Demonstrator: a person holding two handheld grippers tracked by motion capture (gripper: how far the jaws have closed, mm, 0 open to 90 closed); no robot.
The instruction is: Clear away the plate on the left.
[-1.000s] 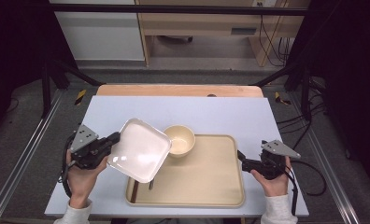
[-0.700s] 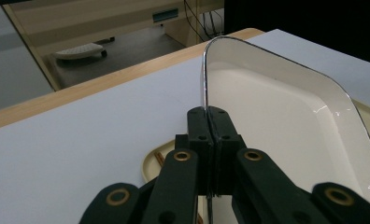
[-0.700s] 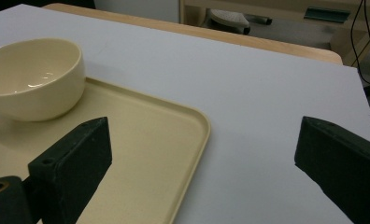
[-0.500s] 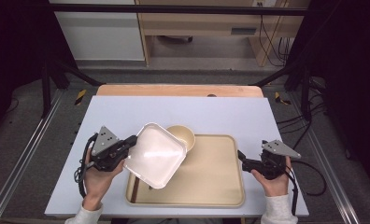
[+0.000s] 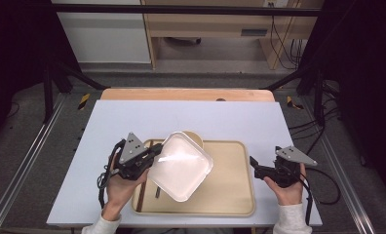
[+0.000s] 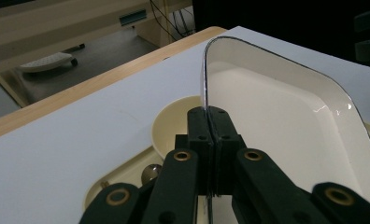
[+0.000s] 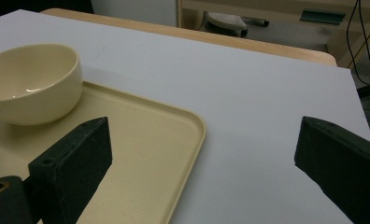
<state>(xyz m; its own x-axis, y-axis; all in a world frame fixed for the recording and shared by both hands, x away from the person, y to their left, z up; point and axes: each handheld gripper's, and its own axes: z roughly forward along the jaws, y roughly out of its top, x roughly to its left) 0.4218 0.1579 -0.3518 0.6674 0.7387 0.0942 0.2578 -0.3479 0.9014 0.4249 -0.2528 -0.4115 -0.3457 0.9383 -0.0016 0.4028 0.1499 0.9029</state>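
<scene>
My left gripper (image 5: 154, 155) is shut on the rim of a white square plate (image 5: 181, 165). It holds the plate tilted above the left half of a beige tray (image 5: 230, 190). In the left gripper view both jaws pinch the plate's edge (image 6: 276, 107) at the gripper (image 6: 210, 114). A cream bowl (image 5: 196, 138) stands on the tray's far left corner, partly hidden by the plate. A spoon's bowl (image 6: 150, 172) shows on the tray below the jaws. My right gripper (image 5: 253, 165) rests by the tray's right edge, open with nothing between its jaws (image 7: 202, 154).
The white tabletop (image 5: 132, 117) runs to a wooden strip (image 5: 181, 94) at its far edge. In the right gripper view the cream bowl (image 7: 31, 81) sits at the far left on the tray (image 7: 150, 140). Metal rails run along the floor on both sides of the table.
My left gripper has carried the plate to the right, from beside the tray to above its left half, and the plate now covers most of the bowl. The right gripper has stayed put.
</scene>
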